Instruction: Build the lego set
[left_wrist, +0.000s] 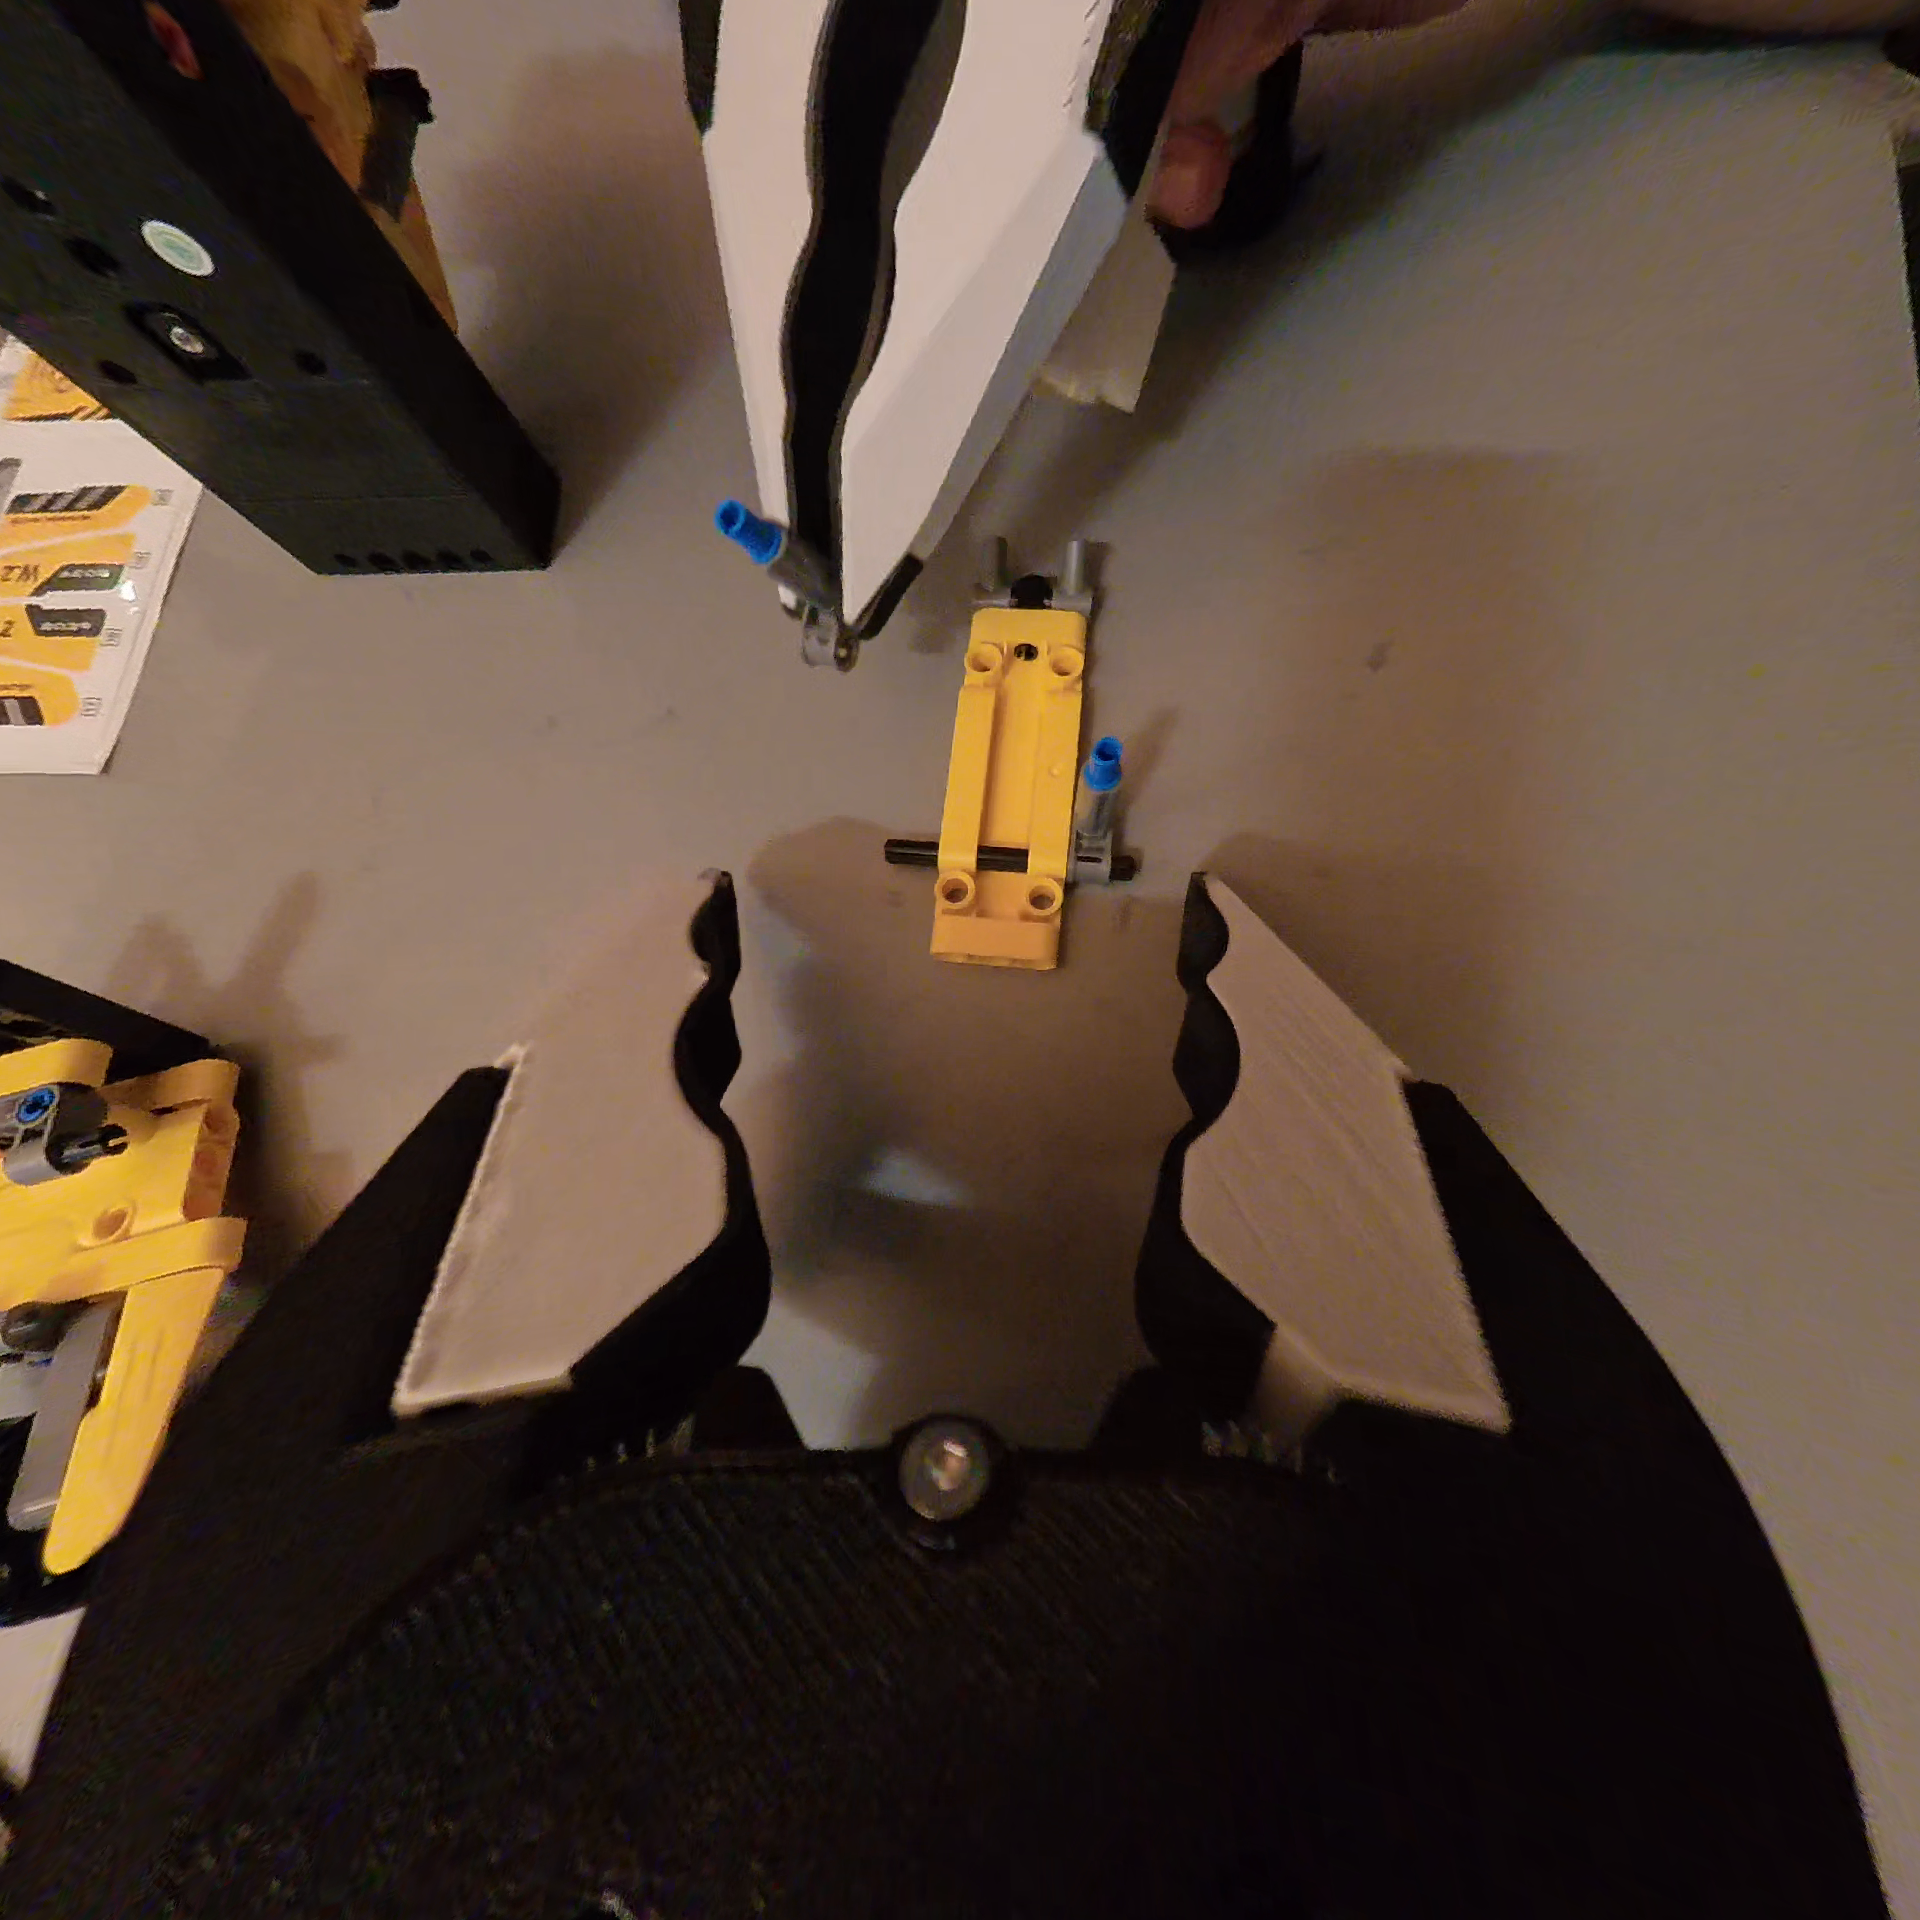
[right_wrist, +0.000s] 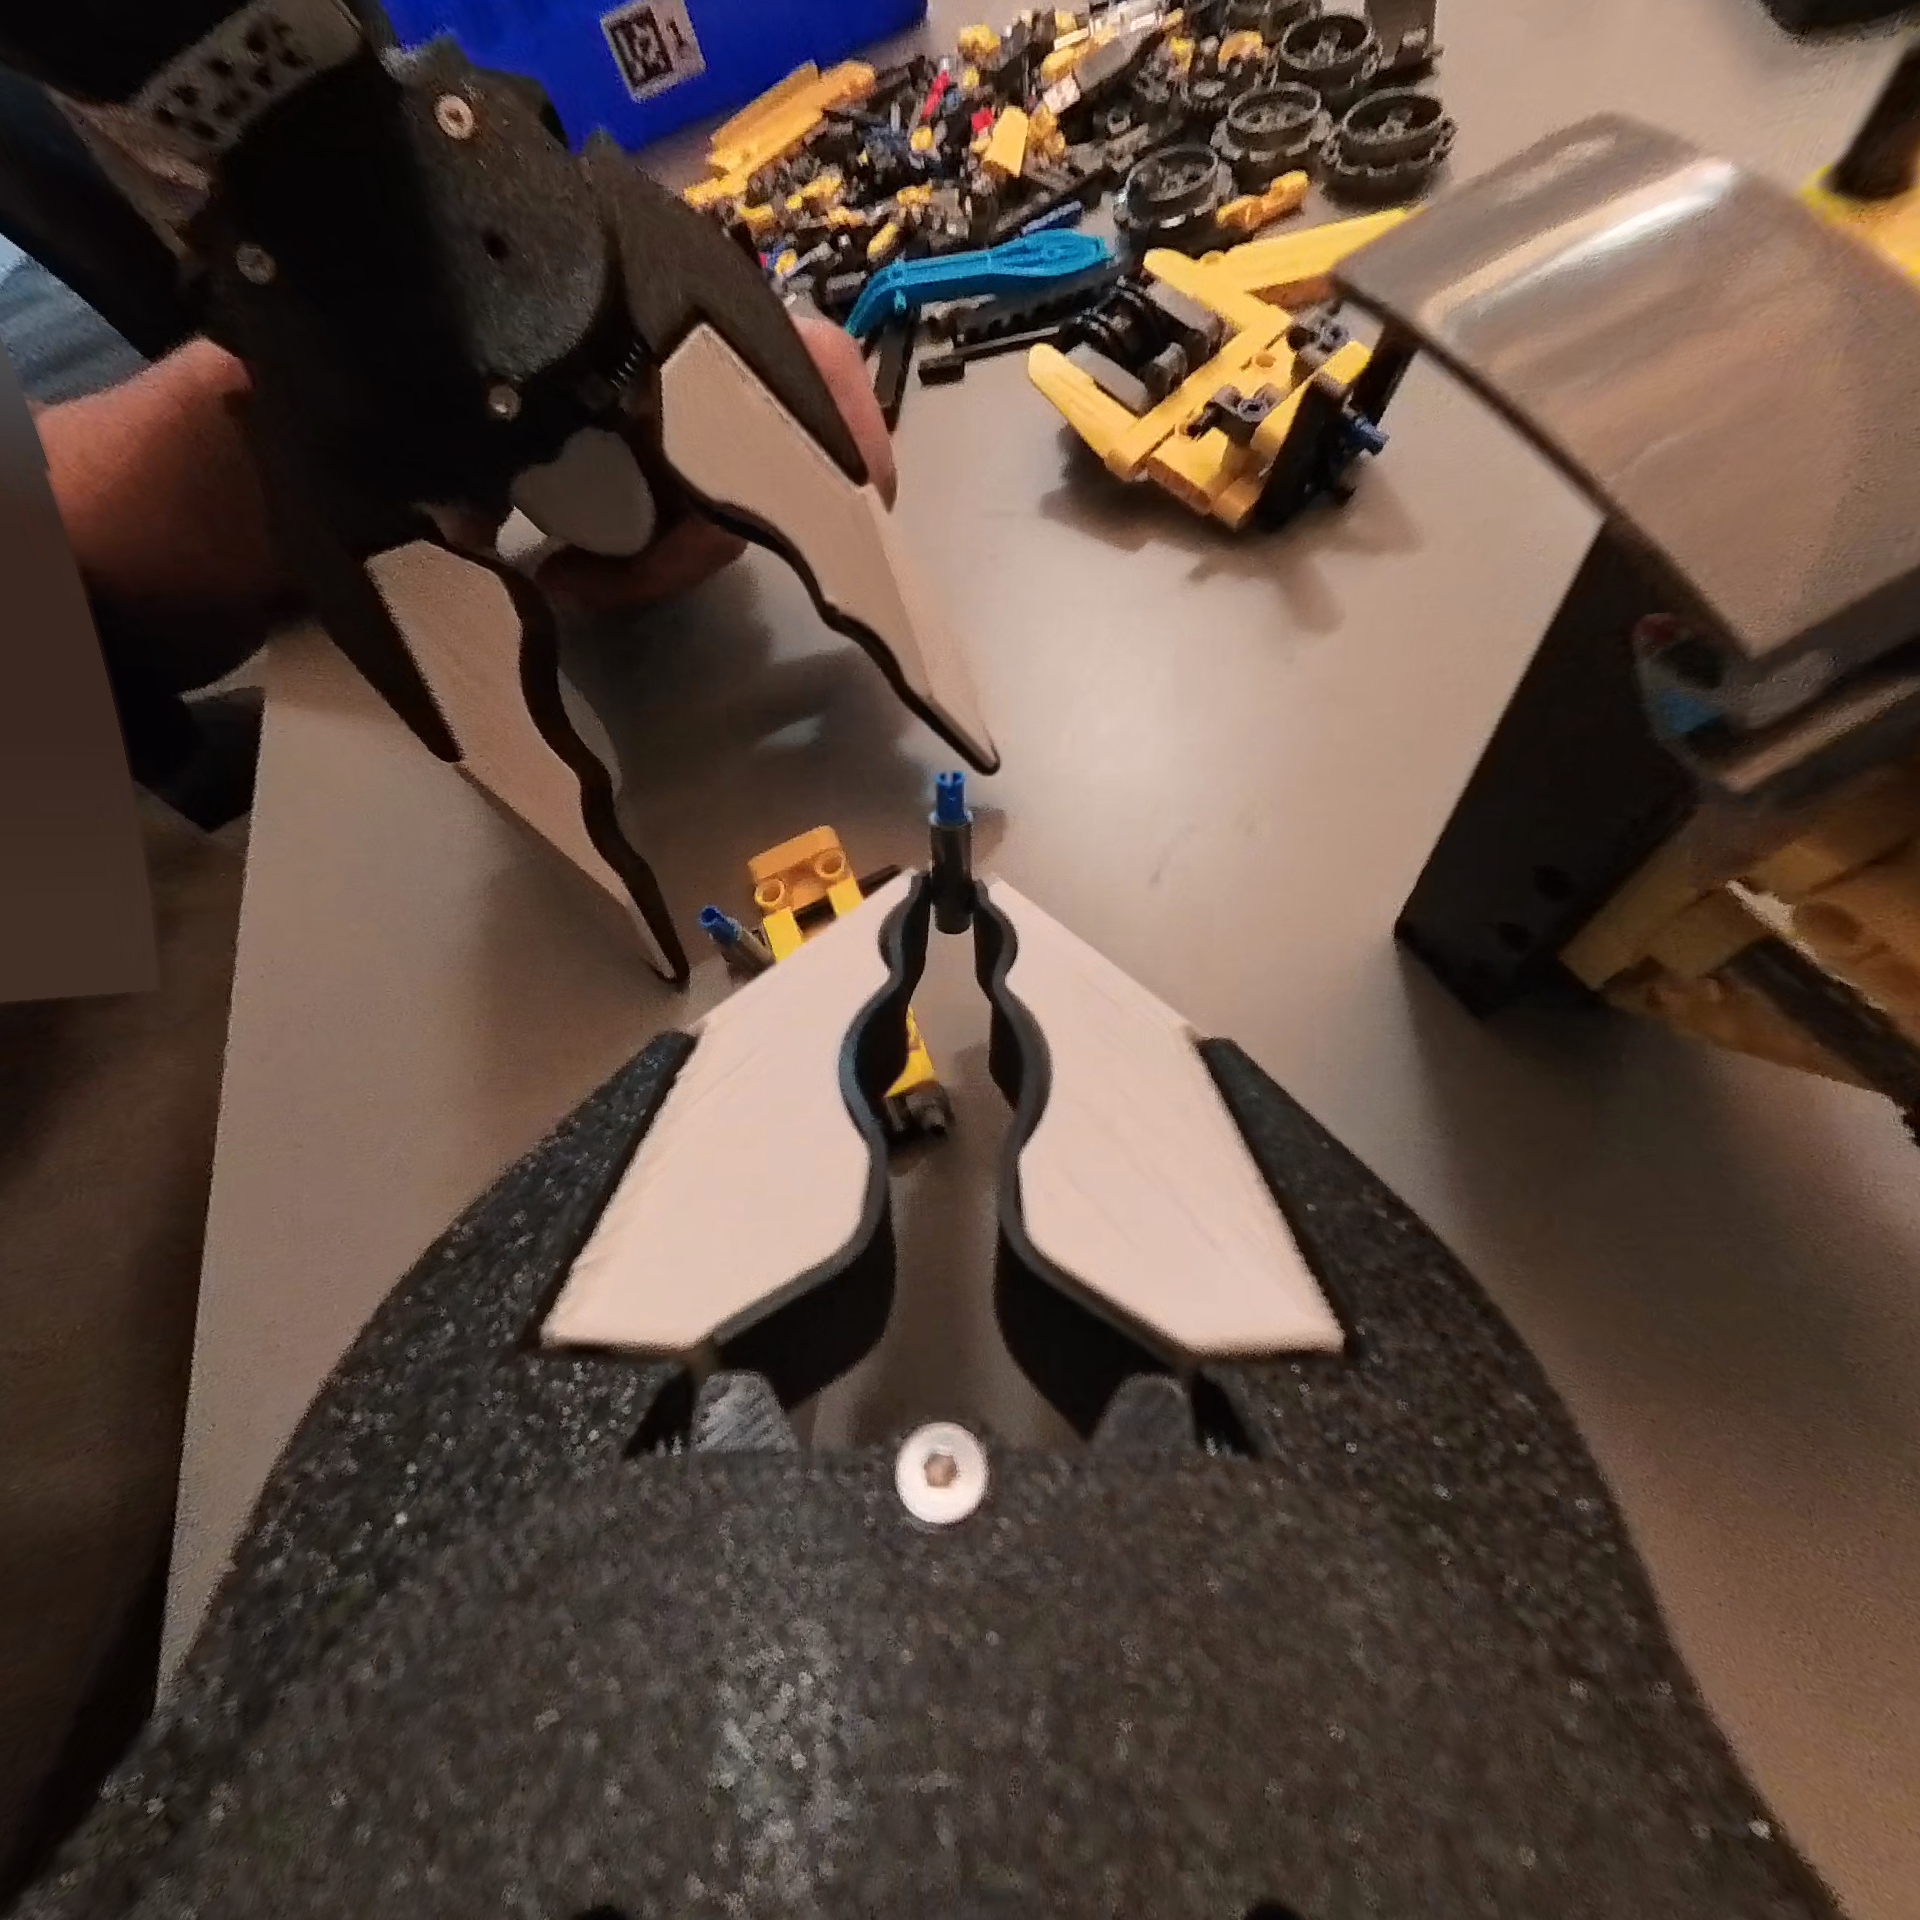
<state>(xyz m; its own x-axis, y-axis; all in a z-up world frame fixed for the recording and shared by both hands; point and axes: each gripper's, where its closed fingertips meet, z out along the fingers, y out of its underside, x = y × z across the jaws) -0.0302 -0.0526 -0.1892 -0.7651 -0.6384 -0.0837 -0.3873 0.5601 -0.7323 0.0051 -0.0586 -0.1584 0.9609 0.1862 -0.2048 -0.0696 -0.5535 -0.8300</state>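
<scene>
A small yellow brick assembly (left_wrist: 1006, 790) lies on the grey table (left_wrist: 1455, 727), with a black axle through it and a grey connector with a blue pin (left_wrist: 1099, 790) on its right side. My left gripper (left_wrist: 958, 883) is open and empty, its fingertips on either side of the assembly's near end. My right gripper (right_wrist: 948, 896) is shut on another grey connector with a blue pin (right_wrist: 948, 831). It holds it just above the table, left of the assembly's far end (left_wrist: 790, 556). In the right wrist view the assembly (right_wrist: 800, 883) is partly hidden behind my right gripper's fingers.
A black box (left_wrist: 260, 332) and a sticker sheet (left_wrist: 62, 603) lie at the far left, with a larger yellow build (left_wrist: 114, 1247) at the near left. The right wrist view shows a pile of loose parts and tyres (right_wrist: 1039, 125), a blue bin (right_wrist: 520, 42), a yellow chassis (right_wrist: 1216, 405) and a grey-topped box (right_wrist: 1538, 499). About 5 cm separates my left fingertips from my right.
</scene>
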